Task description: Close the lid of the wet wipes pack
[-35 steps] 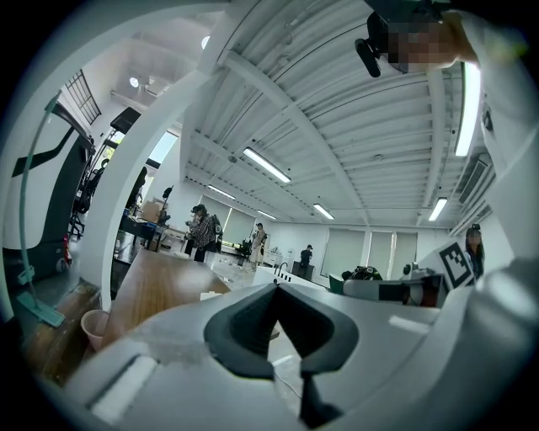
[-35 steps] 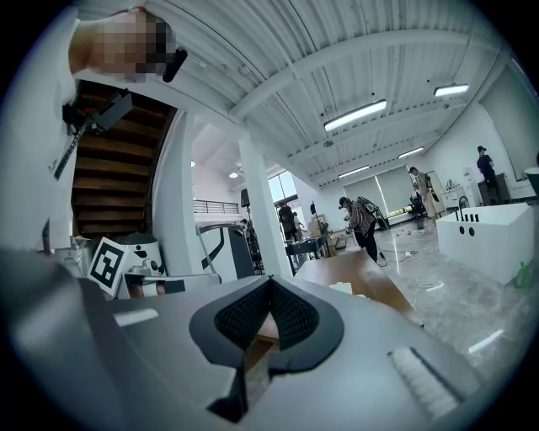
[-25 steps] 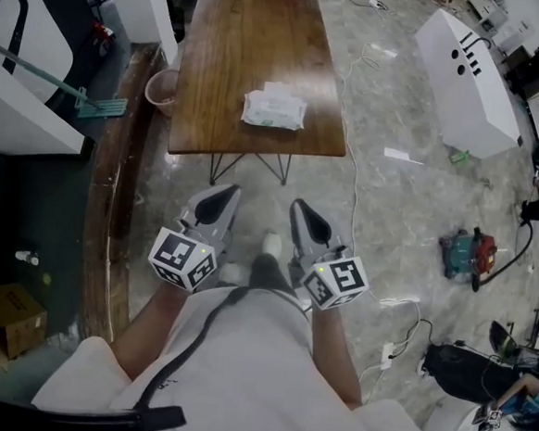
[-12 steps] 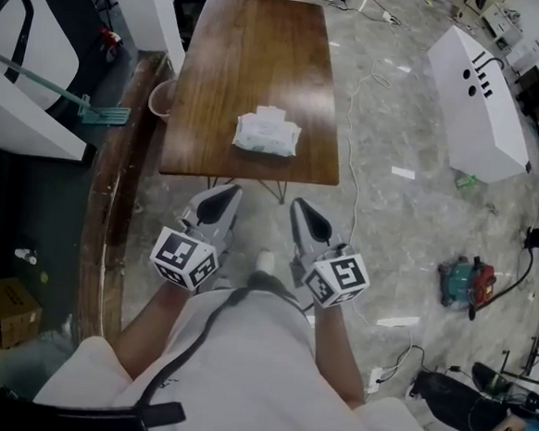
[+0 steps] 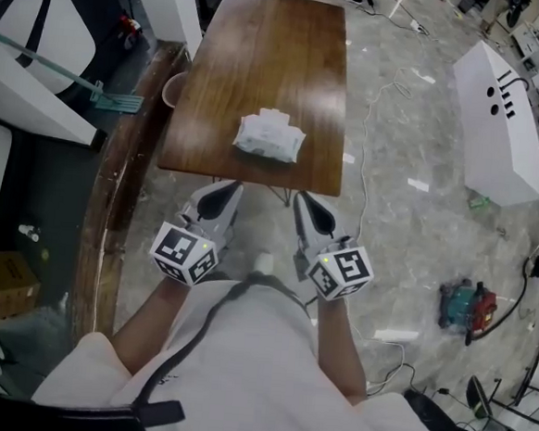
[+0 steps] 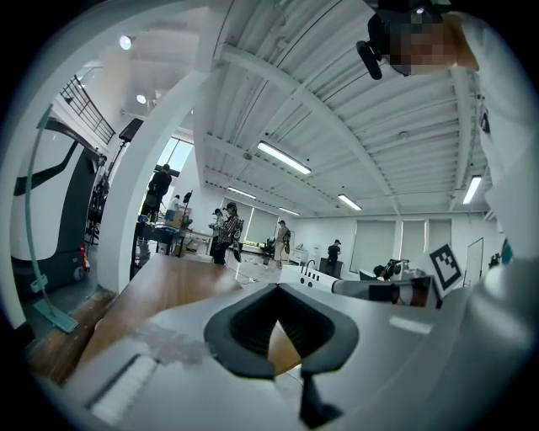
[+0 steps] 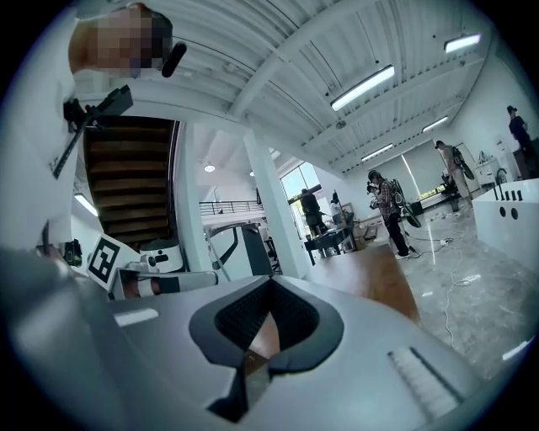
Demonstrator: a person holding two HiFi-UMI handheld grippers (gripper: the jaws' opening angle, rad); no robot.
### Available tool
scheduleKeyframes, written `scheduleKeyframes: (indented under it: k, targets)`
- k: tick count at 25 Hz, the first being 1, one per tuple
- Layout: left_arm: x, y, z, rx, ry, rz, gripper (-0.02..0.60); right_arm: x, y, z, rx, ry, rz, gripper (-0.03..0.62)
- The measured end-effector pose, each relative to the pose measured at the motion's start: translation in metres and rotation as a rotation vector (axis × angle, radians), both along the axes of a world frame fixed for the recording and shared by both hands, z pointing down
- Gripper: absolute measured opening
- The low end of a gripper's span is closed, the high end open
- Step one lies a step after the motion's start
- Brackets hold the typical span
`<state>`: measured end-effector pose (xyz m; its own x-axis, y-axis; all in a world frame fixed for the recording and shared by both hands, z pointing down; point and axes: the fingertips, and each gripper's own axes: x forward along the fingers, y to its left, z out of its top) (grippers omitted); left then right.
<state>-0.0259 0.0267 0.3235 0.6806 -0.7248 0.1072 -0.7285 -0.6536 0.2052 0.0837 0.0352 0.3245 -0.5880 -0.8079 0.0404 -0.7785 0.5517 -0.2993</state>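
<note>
While the grey floor (image 5: pixel 390 219) fills most of the head view, a long wooden table (image 5: pixel 264 51) stands on it ahead of the person, its short near edge facing them. Well apart from the table's right edge, a white cabinet (image 5: pixel 500 117) sits on the floor. Short of the near edge, over the floor and not over the tabletop, the left gripper (image 5: pixel 223 191) and right gripper (image 5: pixel 308 204) hover side by side, apart from each other and pointing toward the table. In the left gripper view the left gripper (image 6: pixel 276 293) has its jaws together with nothing between them. The right gripper view shows the right gripper (image 7: pixel 269 283) the same way, shut and empty. On the table, the pack (image 5: pixel 269 136) lies close to the near edge, about midway along it and clear of both grippers. A pale flap shows at its far side, but the pack is too small to tell how the lid sits.
</note>
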Motion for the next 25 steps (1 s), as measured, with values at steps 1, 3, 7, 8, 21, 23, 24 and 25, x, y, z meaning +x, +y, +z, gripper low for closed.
scheduleKeyframes:
  k: [1, 3, 7, 8, 21, 23, 24, 25]
  targets:
    - [0.002, 0.0, 0.003, -0.004, -0.002, -0.008, 0.003, 0.002, -0.002, 0.003, -0.003, -0.001, -0.009, 0.009]
    - [0.005, -0.001, 0.008, -0.015, -0.006, -0.024, 0.003, 0.006, -0.005, 0.006, -0.007, -0.006, -0.025, 0.009]
    - [0.012, -0.005, 0.011, -0.025, -0.017, -0.043, 0.003, 0.015, -0.009, 0.009, -0.019, -0.014, -0.041, 0.009]
    - [0.013, -0.006, 0.011, -0.023, -0.017, -0.047, 0.003, 0.018, -0.009, 0.011, -0.022, -0.014, -0.044, 0.009]
    - [0.025, -0.044, 0.011, -0.027, -0.013, -0.04, 0.003, 0.029, -0.038, 0.022, -0.059, 0.006, -0.055, 0.009]
    - [0.022, -0.05, 0.012, -0.035, -0.016, -0.03, 0.003, 0.025, -0.045, 0.021, -0.066, 0.003, -0.046, 0.009]
    - [0.02, -0.053, 0.013, -0.039, -0.02, -0.026, 0.003, 0.022, -0.048, 0.021, -0.069, 0.002, -0.044, 0.009]
    - [0.018, -0.057, 0.014, -0.042, -0.025, -0.021, 0.003, 0.019, -0.051, 0.021, -0.072, 0.004, -0.043, 0.009]
